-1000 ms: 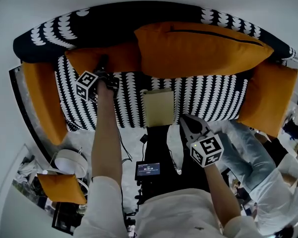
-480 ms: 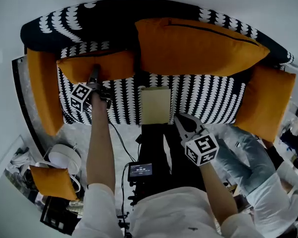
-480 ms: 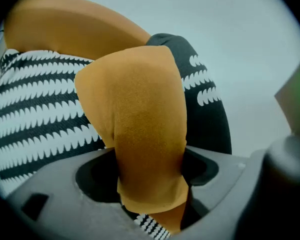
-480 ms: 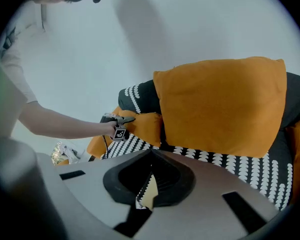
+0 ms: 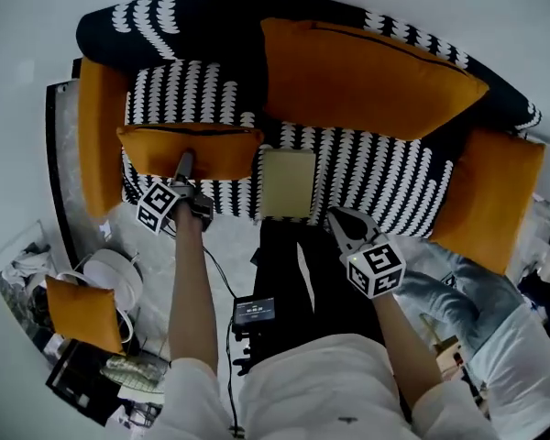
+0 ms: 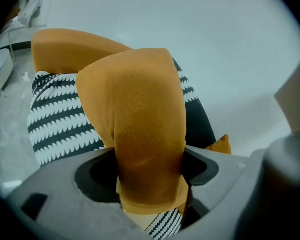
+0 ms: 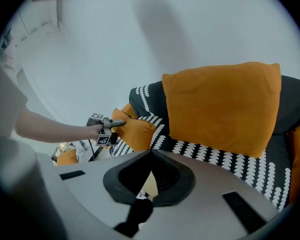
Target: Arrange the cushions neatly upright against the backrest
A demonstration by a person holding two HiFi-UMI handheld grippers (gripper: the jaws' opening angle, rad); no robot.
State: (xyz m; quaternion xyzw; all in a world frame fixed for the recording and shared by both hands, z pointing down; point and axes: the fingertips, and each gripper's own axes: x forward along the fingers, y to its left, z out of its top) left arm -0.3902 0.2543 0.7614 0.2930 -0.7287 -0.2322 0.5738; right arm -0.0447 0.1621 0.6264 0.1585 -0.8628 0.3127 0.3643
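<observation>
A small orange cushion [image 5: 191, 149] hangs over the front of the black-and-white patterned sofa seat [image 5: 376, 172], lying lengthwise. My left gripper [image 5: 181, 168] is shut on its near edge; in the left gripper view the orange fabric [image 6: 140, 134] is pinched between both jaws. A large orange cushion [image 5: 367, 79] stands upright against the backrest [image 5: 211, 26], also in the right gripper view [image 7: 220, 106]. My right gripper [image 5: 341, 225] hovers shut and empty before the seat's front edge; its jaws [image 7: 151, 156] meet tip to tip.
Orange cushions rest on the left armrest [image 5: 101, 131] and the right armrest [image 5: 486, 200]. A beige pad [image 5: 288, 183] lies on the seat. On the floor at the left are another orange cushion [image 5: 78, 310] and a white round object [image 5: 110, 278]. Another person's legs [image 5: 440, 291] are at the right.
My left gripper has lifted the small cushion away from the backrest and drawn it toward the seat's front. The right gripper has shifted slightly and stayed shut.
</observation>
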